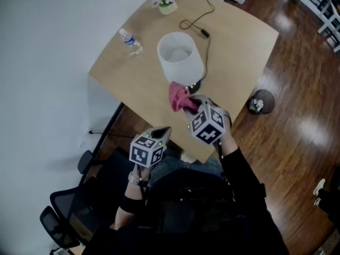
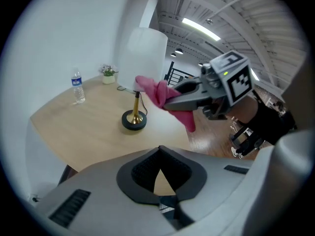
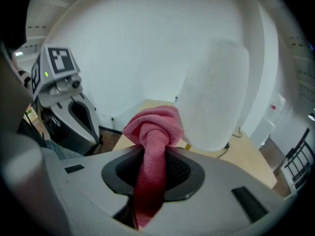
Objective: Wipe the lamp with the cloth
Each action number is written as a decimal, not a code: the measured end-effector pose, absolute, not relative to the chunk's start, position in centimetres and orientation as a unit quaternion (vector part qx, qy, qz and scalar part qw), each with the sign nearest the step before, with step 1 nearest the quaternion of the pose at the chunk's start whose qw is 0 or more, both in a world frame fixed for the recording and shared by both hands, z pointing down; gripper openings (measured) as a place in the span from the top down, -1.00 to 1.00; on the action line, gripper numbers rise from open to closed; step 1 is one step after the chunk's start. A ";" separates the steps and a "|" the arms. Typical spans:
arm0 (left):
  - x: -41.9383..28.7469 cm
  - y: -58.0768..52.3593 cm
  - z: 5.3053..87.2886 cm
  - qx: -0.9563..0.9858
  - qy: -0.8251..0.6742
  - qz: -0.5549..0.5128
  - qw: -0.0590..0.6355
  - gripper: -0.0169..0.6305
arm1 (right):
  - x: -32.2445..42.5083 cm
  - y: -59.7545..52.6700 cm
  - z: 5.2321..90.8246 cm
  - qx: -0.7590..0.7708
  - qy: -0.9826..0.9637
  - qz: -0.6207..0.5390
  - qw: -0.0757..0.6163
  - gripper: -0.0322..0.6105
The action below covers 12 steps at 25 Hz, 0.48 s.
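Right gripper clamps limp cloth, 6 o'clock of lamp, likely tippy so wipe lightly; left gripper closed empty

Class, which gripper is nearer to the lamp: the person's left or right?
Right. The right gripper, gripping the pink cloth, is beside the lamp; the left gripper sits back at the edge of the table.

Right gripper jaws closed on pink cloth; cloth bunched in a knot ahead of them. White lamp shade just beside the knot, to its right. Tan table beneath. Left gripper well apart at left.
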<state>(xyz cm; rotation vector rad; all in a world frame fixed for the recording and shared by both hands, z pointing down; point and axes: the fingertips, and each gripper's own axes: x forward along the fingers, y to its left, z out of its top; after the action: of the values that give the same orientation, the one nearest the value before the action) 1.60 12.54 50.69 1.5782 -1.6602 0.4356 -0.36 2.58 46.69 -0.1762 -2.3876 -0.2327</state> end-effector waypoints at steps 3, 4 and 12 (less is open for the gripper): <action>0.3 12.0 51.1 0.646 -0.635 0.169 0.389 0.96 | -1.2 2.6 39.9 -0.017 -0.950 -0.095 0.297 0.58; -0.3 11.8 51.2 0.656 -0.627 0.169 0.386 0.96 | -1.8 2.5 37.8 0.003 -0.954 -0.103 0.280 0.58; -6.2 12.1 50.1 0.728 -0.561 0.177 0.351 0.96 | -7.3 0.3 33.7 0.144 -0.932 -0.151 0.296 0.58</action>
<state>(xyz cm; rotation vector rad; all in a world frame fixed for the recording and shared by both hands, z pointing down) -6.18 12.12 50.06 1.8855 -1.4538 0.4591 -7.29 0.33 33.69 0.3841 -2.4787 -0.4007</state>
